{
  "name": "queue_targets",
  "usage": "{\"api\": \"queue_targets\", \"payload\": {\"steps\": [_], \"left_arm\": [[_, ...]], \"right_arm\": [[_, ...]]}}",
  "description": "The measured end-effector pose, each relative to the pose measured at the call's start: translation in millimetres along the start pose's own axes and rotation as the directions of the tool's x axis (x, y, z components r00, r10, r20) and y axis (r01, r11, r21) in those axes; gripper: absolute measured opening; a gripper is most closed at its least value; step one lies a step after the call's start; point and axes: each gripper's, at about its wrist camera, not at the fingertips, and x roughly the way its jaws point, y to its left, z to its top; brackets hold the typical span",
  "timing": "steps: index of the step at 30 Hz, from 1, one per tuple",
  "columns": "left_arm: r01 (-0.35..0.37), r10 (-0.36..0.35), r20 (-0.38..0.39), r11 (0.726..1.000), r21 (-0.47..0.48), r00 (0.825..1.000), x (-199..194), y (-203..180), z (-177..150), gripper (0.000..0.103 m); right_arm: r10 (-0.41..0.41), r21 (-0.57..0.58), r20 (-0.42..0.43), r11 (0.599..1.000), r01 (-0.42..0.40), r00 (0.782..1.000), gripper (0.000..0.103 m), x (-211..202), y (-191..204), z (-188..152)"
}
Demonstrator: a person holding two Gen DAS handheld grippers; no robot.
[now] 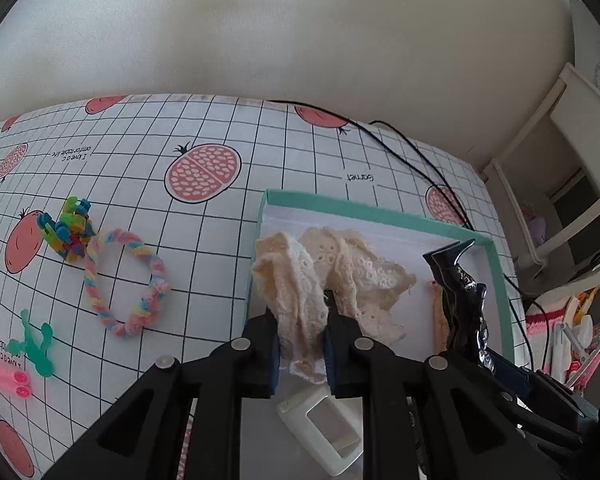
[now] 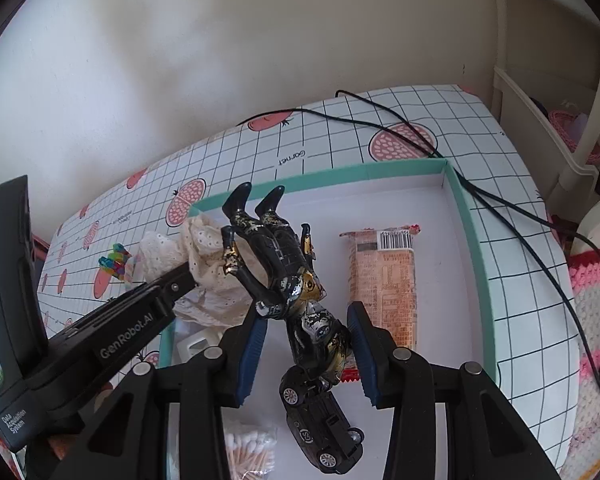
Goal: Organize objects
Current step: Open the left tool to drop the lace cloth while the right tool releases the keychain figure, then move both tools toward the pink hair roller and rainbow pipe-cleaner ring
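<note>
Step in hand: both grippers look to be lowering things into the teal-rimmed box [image 2: 466,216] on the counter [image 1: 204,128]; the job now is a clean set-down and release.
Left gripper [image 1: 302,316]: jaws pinching the cream lace cloth [image 1: 300,280]; the cloth is draped over the box's left wall, most of it lying inside, a fold hanging between the jaws.
Right gripper [image 2: 306,332]: jaws spread, one on each side of the black-and-gold toy figure [image 2: 284,264]; whether the pads touch it I cannot tell; the figure lies head toward the camera, boots toward the far wall, inside the box.
Neighbours in the box: a black toy car [image 2: 324,432] touching the figure's head end; an orange snack packet [image 2: 384,276] just beside the right jaw; a bag of cotton swabs [image 2: 248,452] near the bottom edge; a white square frame [image 1: 324,428] under the left gripper.
Doing it well: carry the cloth further inward before the jaws part, so no fold stays over the wall; pull the right gripper straight back, clear of the packet and car.
Risk: lace may snag on a pad and be dragged out again.
Still outside: a pastel braided ring [image 1: 124,284], a bright plastic-link cluster [image 1: 68,232], a green figure [image 1: 36,344] and pink tubes [image 1: 4,376], all lying on the counter left of the box.
</note>
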Motion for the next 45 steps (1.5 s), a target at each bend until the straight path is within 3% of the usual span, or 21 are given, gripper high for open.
{"api": "queue_targets", "payload": {"steps": [4, 11, 21, 28, 31, 33, 36, 38, 41, 45], "left_arm": [[0.013, -0.013, -0.01, 1.0, 0.002, 1.0, 0, 0, 1, 0.022], [0.019, -0.019, -0.01, 1.0, 0.006, 1.0, -10, -3, 3, 0.047], [0.019, -0.02, 0.054, 1.0, 0.014, 0.998, -46, -6, 3, 0.048], [-0.035, 0.033, 0.129, 0.999, 0.011, 0.991, -75, 0, 0, 0.048], [-0.058, 0.059, 0.142, 0.998, -0.008, 0.988, -81, 7, -1, 0.053], [-0.07, 0.072, 0.145, 0.997, -0.025, 0.987, -82, 14, -2, 0.061], [-0.099, 0.103, 0.152, 0.994, -0.033, 0.983, -83, 23, -6, 0.063], [-0.122, 0.127, 0.147, 0.992, -0.042, 0.981, -80, 28, -6, 0.064], [-0.152, 0.16, 0.157, 0.986, -0.062, 0.975, -78, 35, -6, 0.082], [-0.183, 0.189, 0.168, 0.982, -0.052, 0.968, -74, 37, -6, 0.091]], "right_arm": [[-0.014, 0.01, -0.006, 1.0, 0.014, 1.0, 0.045, 3, -2, 0], [-0.018, 0.017, -0.003, 1.0, 0.019, 1.0, 0.045, -3, -1, 2], [-0.001, -0.028, 0.052, 1.0, 0.003, 0.999, 0.046, -29, 12, 8], [-0.006, -0.028, 0.061, 1.0, 0.007, 0.998, 0.046, -34, 14, 10], [-0.012, -0.033, 0.051, 0.999, 0.014, 0.999, 0.045, -31, 14, 8], [-0.023, -0.043, 0.047, 0.999, 0.025, 0.999, 0.045, -30, 15, 7], [-0.039, -0.048, 0.05, 0.998, 0.042, 0.998, 0.046, -32, 14, 5], [-0.049, -0.052, 0.055, 0.997, 0.052, 0.997, 0.048, -33, 14, 5], [-0.057, -0.063, 0.063, 0.996, 0.061, 0.996, 0.055, -33, 14, 5], [-0.056, -0.059, 0.063, 0.997, 0.059, 0.996, 0.065, -30, 13, 5]]}}
